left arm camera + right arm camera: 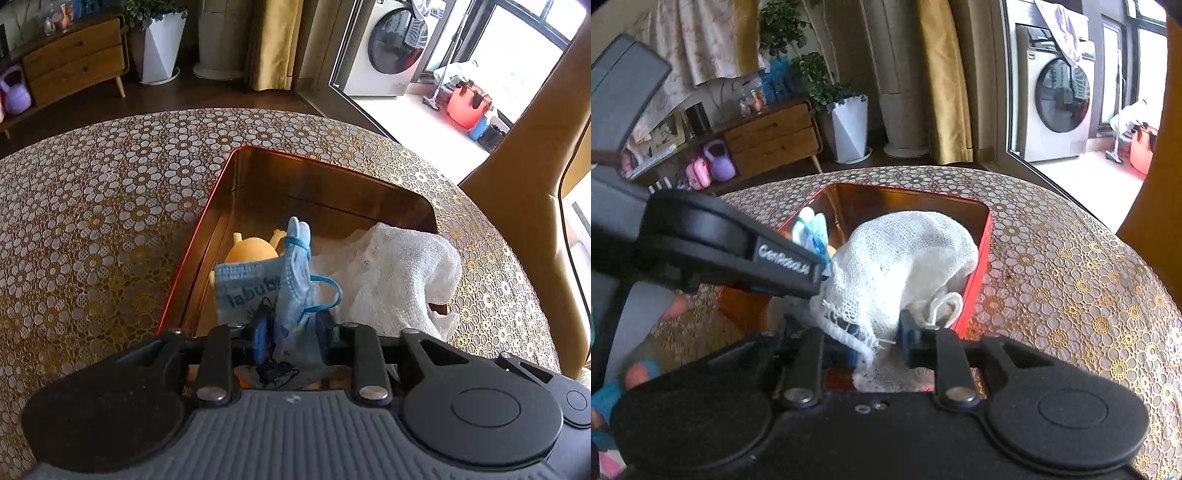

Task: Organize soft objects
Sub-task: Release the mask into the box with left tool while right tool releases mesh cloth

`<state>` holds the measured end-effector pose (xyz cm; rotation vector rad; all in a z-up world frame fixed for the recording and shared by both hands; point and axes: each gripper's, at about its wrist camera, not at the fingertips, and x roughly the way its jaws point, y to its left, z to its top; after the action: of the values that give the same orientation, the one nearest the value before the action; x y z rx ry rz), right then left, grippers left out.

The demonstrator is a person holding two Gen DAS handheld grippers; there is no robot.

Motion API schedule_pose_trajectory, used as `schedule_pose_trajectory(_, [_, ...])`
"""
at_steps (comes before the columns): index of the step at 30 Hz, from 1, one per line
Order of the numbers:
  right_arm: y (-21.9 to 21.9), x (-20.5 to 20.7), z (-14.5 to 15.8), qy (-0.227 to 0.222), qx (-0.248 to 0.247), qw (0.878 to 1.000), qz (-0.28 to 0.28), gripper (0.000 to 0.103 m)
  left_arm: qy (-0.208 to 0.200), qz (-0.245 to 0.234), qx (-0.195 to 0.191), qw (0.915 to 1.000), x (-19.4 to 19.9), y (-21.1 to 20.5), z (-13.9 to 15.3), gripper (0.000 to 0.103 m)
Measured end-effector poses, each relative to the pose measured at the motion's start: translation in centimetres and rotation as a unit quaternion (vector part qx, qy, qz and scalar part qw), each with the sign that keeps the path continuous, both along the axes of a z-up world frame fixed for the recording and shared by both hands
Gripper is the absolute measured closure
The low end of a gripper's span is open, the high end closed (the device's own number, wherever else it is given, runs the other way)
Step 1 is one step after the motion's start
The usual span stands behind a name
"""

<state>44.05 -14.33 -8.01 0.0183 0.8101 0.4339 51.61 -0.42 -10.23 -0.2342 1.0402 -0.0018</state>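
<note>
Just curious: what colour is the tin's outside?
Red; the tin shows its outer wall best in the right wrist view.

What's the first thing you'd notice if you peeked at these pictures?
A shiny red tin box sits open on the flowery tablecloth, already filling with soft things. The left tongs have a blue face mask between them at the near left of the box, in front of an orange squishy toy. The right tongs straddle a white mesh cloth heaped on the right side.
</note>
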Motion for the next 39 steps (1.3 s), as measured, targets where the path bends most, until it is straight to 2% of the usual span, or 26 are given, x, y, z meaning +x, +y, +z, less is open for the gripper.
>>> schedule_pose_trajectory(1, [0.1, -0.1, 0.0, -0.002, -0.003, 1.0, 0.002, 0.073, -0.001, 0.0, -0.002, 1.0, -0.1, 0.0, 0.0, 0.067])
schedule_pose_trajectory(3, [0.1, -0.3, 0.2, -0.009, -0.006, 1.0, 0.004, 0.063, -0.003, 0.0, -0.003, 1.0, -0.3, 0.0, 0.0, 0.036])
schedule_pose_trajectory(4, [0.0, -0.5, 0.3, -0.013, -0.006, 1.0, 0.002, 0.058, -0.007, 0.001, -0.001, 1.0, -0.5, 0.0, 0.1, 0.035])
schedule_pose_trajectory(7, [0.0, -1.0, 0.7, -0.026, -0.012, 1.0, 0.004, 0.053, -0.011, 0.001, 0.01, 0.9999, -0.8, 0.0, 0.3, 0.035])
schedule_pose_trajectory(10, [-0.2, -1.3, 1.4, -0.035, -0.016, 0.999, 0.007, 0.045, -0.013, 0.007, 0.011, 0.9998, -1.2, 0.2, 0.6, 0.035])
schedule_pose_trajectory(15, [-1.0, -2.0, 2.8, -0.047, -0.003, 0.999, -0.001, 0.034, -0.024, 0.005, 0.02, 0.9995, -2.3, 0.4, 2.0, 0.035])
schedule_pose_trajectory(17, [-1.3, -2.5, 3.4, -0.053, 0.0, 0.999, -0.002, 0.022, -0.03, 0.005, 0.02, 0.9994, -2.8, 0.4, 2.7, 0.035])
schedule_pose_trajectory(19, [-1.7, -3.0, 4.1, -0.062, 0.0, 0.998, -0.008, 0.018, -0.036, 0.005, 0.023, 0.9991, -3.4, 0.4, 3.5, 0.035])
schedule_pose_trajectory(29, [-3.7, -6.2, 7.9, -0.079, 0.026, 0.996, -0.028, 0.015, -0.069, -0.001, 0.025, 0.9973, -7.2, 0.3, 7.9, 0.035])
schedule_pose_trajectory(39, [-5.4, -10.4, 10.9, -0.086, 0.044, 0.995, -0.039, 0.014, -0.107, -0.033, 0.024, 0.9934, -12.8, 0.0, 11.5, 0.035])
